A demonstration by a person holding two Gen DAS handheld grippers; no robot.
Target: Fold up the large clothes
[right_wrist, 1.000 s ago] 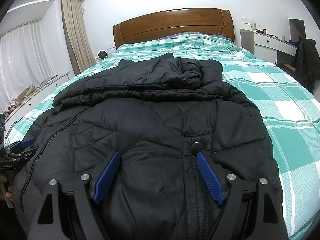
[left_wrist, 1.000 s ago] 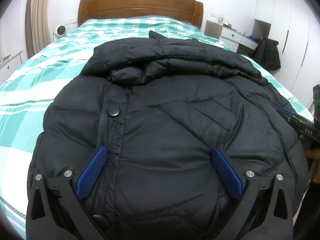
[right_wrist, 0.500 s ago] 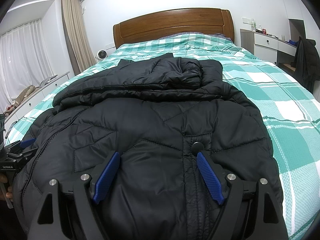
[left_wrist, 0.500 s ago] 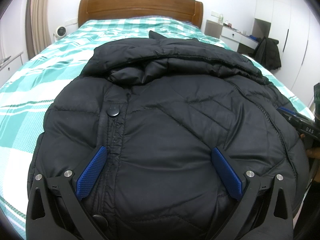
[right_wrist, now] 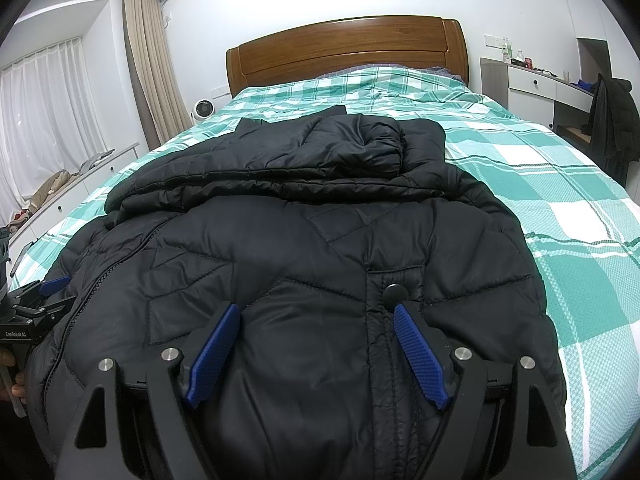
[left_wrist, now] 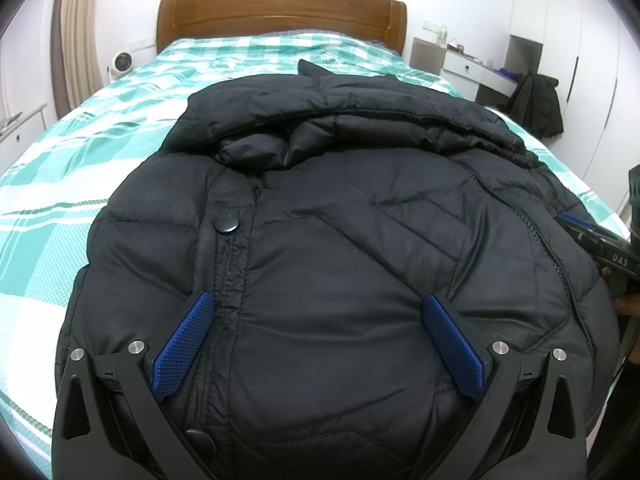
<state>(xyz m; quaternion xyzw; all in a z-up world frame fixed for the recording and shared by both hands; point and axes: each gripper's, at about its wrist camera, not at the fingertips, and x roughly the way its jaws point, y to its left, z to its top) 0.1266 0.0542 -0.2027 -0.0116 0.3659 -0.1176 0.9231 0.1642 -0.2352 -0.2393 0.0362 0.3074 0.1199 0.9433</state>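
Jacket (left_wrist: 344,264), black and quilted, lies spread across the near end of the bed (left_wrist: 48,184) with its hood bunched toward the wooden headboard (left_wrist: 280,12). At its left part, the left gripper (left_wrist: 320,340) hovers low over the snap-button front, its blue fingers (left_wrist: 182,348) spread wide and holding nothing. Further right, the right gripper (right_wrist: 316,344) sits over the other snap strip, its fingers (right_wrist: 420,356) also wide apart, gripping nothing, one tip just beside a button (right_wrist: 395,293)

Bright even indoor light, soft shadows; strong fisheye bending, dark vignette at corners; sharp focus, no blur
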